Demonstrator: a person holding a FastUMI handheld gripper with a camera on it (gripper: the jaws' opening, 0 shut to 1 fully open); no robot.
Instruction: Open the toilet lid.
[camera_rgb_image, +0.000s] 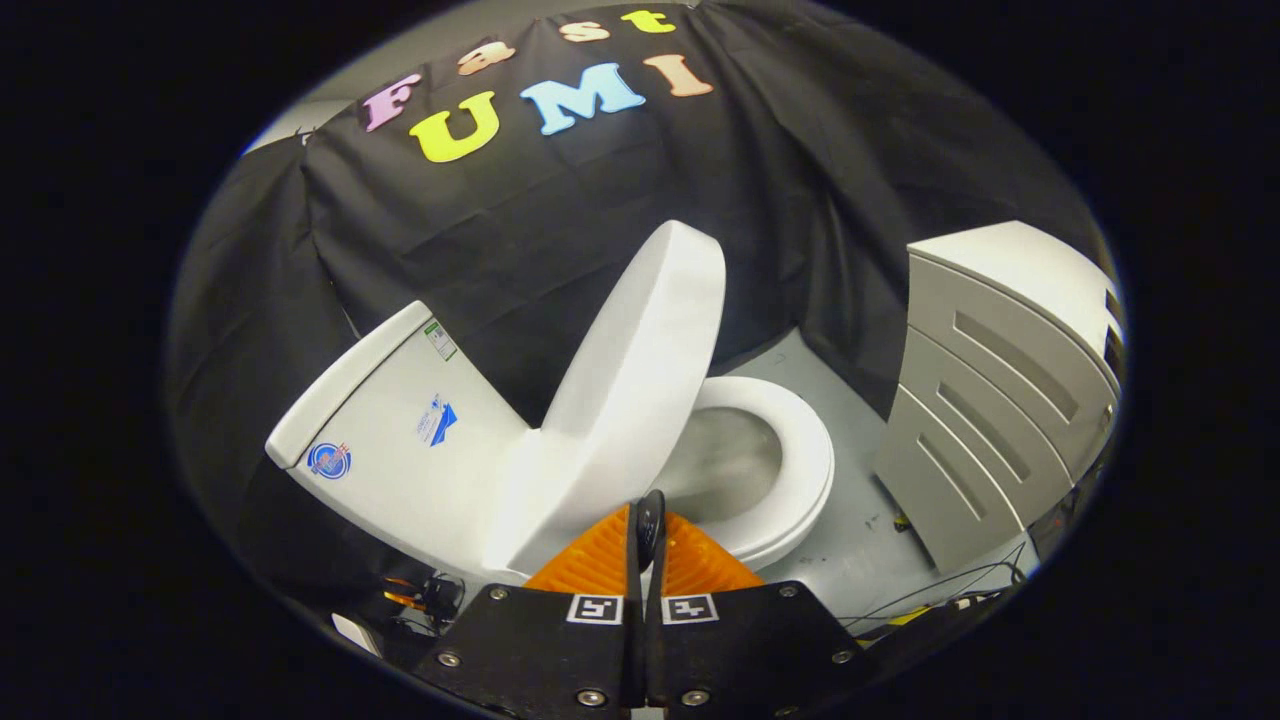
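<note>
Lid (640, 380) already raised well off the seat (800, 470), tilted up and leaning back toward the tank (400, 430) but not yet resting against it, judging by the gap of dark cloth between the two. Step in hand, by the look of it: finishing the swing. Best done with a light, steady push along the lid's arc, contact kept low on its near edge, easing off as it nears the tank so it settles without a knock; no squeezing needed, only a nudge. Tongs (648, 530) drawn together, fingers (600, 560) all but touching, with only a thin slit between them and a small dark piece showing in that slit; whether anything is actually pinched cannot be told, and the lid itself is not gripped. Tips sitting just at the lid's lower near edge, close to the hinge end. Held low and level-ish, aimed forward across the bowl, rolled somewhat so the toilet reads slanted. Grey cabinet (1000, 400) standing well apart beyond the seat, on the grey floor (860, 560).
</note>
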